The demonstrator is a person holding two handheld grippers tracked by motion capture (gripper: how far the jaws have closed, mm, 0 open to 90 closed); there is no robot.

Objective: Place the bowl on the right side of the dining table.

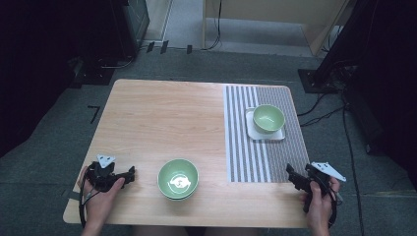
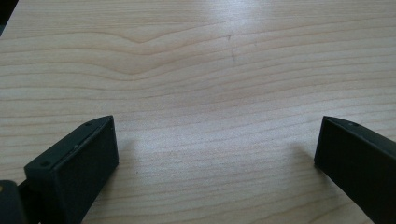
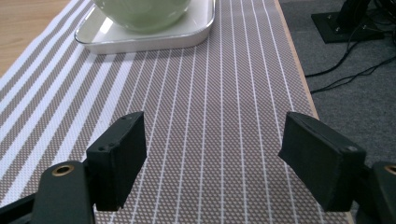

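A light wooden desk [image 1: 162, 118] is carrying a striped placemat [image 1: 246, 157] along its right side, and two green bowls are sitting on it. One green bowl [image 1: 178, 179] is resting directly on the wood near the front edge, roughly midway between the two tools; the other green bowl [image 1: 268, 118] is sitting in a white square tray [image 1: 252, 130] on the far half of the placemat. The left hand-held gripper [image 1: 129, 176] is lying low at the front left corner, its jaws spread wide over bare wood with nothing between them, and the near bowl is lying just beside it to the right, not touching. The right hand-held gripper [image 1: 291, 175] is hovering at the front right corner over the placemat's near end, its jaws likewise parted and empty; in the right gripper view the tray [image 3: 154, 39] and the bowl [image 3: 142, 13] are standing well ahead of the jaws, with striped mat in between. The desk's right edge is running close beside that gripper, with grey floor [image 3: 355, 84] and cables [image 3: 345, 70] beyond. The wide middle and far left of the desk are lying open.
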